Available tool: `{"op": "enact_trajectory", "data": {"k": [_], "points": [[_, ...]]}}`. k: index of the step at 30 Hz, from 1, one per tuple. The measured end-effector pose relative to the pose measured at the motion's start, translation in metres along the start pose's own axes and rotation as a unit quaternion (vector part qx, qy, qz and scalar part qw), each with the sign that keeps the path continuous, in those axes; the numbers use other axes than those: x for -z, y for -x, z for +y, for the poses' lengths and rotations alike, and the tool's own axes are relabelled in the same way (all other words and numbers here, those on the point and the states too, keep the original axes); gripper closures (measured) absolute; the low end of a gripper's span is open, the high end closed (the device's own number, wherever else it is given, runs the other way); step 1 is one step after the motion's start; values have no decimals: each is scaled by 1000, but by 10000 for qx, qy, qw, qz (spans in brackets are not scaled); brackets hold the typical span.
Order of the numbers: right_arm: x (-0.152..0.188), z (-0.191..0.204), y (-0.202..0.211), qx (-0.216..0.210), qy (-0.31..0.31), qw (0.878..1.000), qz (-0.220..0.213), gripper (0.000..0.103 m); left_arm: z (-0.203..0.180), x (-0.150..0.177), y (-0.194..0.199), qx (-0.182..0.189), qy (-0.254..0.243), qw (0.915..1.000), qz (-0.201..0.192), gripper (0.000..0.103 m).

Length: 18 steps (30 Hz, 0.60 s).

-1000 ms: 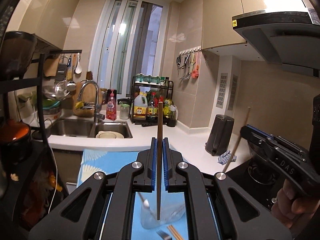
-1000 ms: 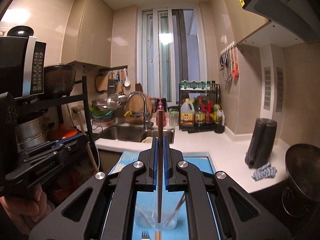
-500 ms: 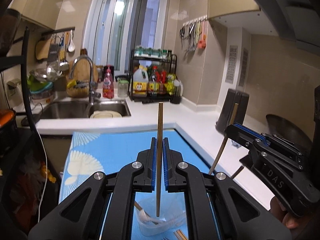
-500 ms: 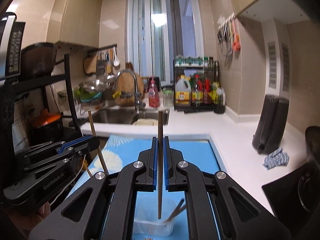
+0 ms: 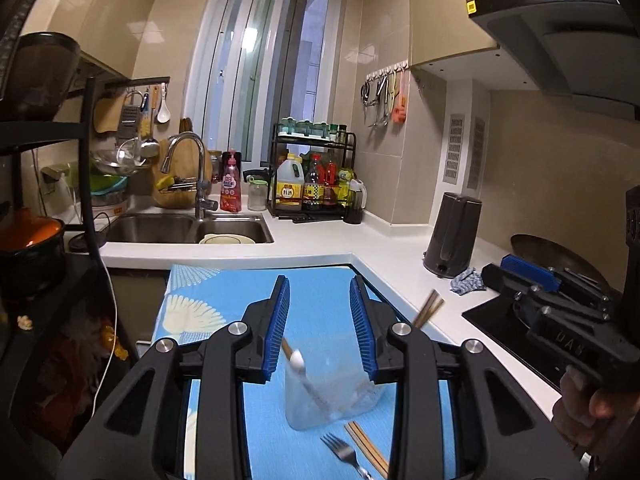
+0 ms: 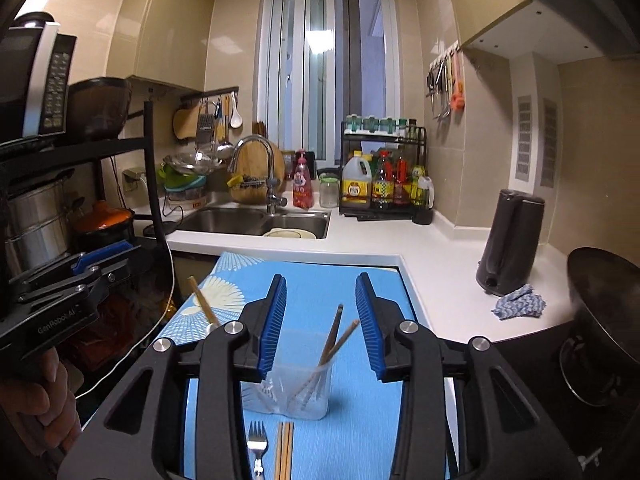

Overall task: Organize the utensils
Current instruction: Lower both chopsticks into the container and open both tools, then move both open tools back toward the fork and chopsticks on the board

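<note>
Now chopsticks (image 6: 334,340) leaning inside clear cup (image 6: 288,394).

Both views are lit warmly from overhead indoor lighting, with soft reflections on the glossy beige wall tiles (image 5: 384,80). The tall white-framed window (image 6: 328,64) shows a bright glare spot. Fisheye distortion bends the walls and cabinets towards the edges, and the corners darken. The clear plastic cup (image 5: 332,384) looks smeared with motion blur in the left view.
</note>
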State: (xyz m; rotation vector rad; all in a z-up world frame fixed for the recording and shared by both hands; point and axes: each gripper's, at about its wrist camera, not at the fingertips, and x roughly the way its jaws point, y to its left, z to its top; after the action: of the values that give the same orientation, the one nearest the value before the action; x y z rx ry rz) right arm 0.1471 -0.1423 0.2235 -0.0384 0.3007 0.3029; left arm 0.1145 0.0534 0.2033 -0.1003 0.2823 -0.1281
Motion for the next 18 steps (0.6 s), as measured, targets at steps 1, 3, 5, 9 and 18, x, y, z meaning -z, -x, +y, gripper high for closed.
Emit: {"op": "enact_trajectory", "data": {"k": [1,3,5,9,18], "points": [[4,0,12,4,-26,10000,-45,66,0,6,7,20,22,10000,41,71],[13,0,32,-23,-82,9999,-103,66,1,23,21,11,70,9999,141,71],[27,0,49,-14,-156,9998,-113,66,2,43,32,19,127,9995,288,71],[62,0,68,11,-349,9994,4,66,6,88,42,-46,194,9977,644,71],[177,-1,60,-66,-671,9936,903,81,12,196,50,-142,445,9898,1345,83]]}}
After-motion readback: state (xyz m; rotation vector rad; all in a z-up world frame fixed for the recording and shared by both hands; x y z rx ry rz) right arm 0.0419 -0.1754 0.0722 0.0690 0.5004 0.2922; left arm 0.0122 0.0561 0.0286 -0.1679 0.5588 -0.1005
